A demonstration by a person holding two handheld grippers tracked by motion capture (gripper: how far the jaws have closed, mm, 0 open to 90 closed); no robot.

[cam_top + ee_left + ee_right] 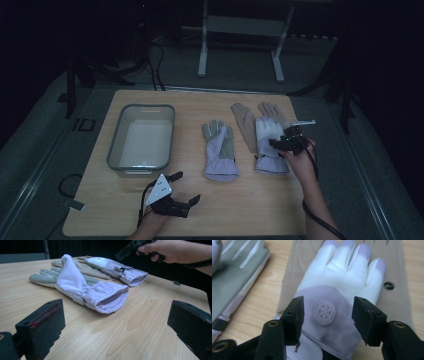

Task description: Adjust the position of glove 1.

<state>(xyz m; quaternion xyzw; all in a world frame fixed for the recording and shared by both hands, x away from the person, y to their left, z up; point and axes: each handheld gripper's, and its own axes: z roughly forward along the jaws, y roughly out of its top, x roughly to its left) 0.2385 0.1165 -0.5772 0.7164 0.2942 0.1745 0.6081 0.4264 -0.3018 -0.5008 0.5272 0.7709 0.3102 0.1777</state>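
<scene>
My right gripper [327, 315] hangs spread over the white glove [342, 277], jaws either side of its round embossed seal [324, 312], whose lettering I cannot read. The grey glove [220, 150] lies just left of it. My left gripper [180, 187] rests spread nearby.

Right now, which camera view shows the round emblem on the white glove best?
The right gripper view: the round emblem lies close between the open right gripper jaws, its embossed ring visible. The high view shows that white glove small, no emblem readable; the left gripper view shows it side-on beyond the grey glove.
</scene>
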